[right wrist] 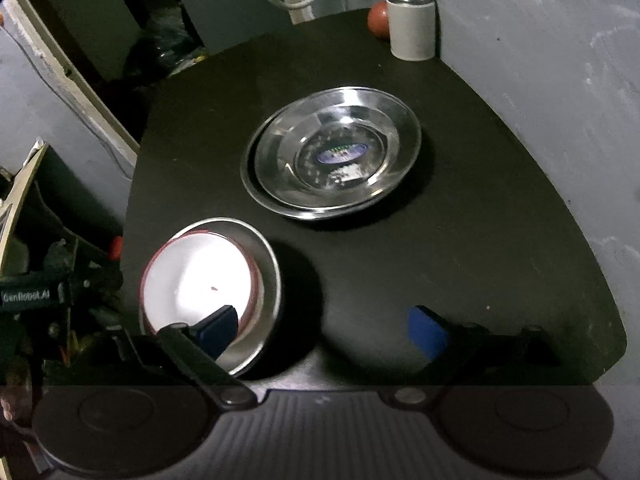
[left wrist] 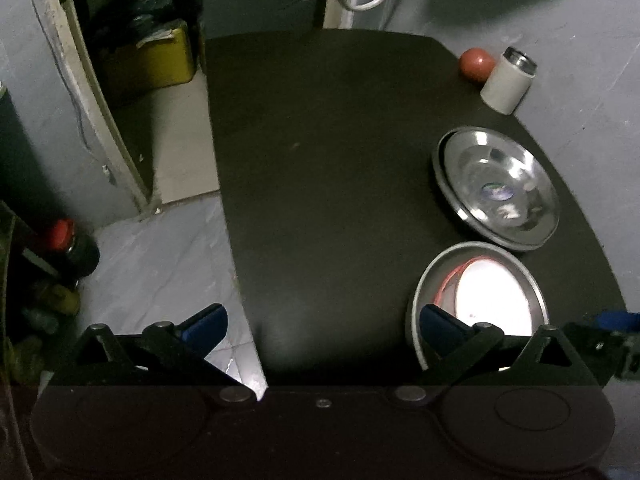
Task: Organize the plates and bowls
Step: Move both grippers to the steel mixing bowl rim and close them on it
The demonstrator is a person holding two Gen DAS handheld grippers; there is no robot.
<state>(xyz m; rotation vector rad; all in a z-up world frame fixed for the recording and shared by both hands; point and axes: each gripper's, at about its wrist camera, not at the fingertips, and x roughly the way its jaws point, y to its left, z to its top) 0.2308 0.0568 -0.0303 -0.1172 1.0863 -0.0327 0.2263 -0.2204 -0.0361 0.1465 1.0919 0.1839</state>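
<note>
On the dark table [left wrist: 320,160] two steel plates [left wrist: 496,188] [right wrist: 332,152] lie stacked, the upper one shifted a little off the lower. Nearer to me a white bowl with a red rim [left wrist: 492,296] [right wrist: 200,280] sits inside a steel bowl [left wrist: 536,280] [right wrist: 268,280]. My left gripper [left wrist: 322,324] is open over the table's left front edge, its right finger beside the bowls. My right gripper [right wrist: 326,330] is open too, its left finger [right wrist: 218,330] over the white bowl's near rim, nothing between the fingers. The other gripper shows at the edge of each view.
A white cylindrical container with a steel top [left wrist: 507,80] [right wrist: 412,24] and a red ball [left wrist: 476,64] [right wrist: 379,18] stand at the table's far right corner by the grey wall. A doorway, a yellow box [left wrist: 156,60] and bottles [left wrist: 76,248] are on the floor to the left.
</note>
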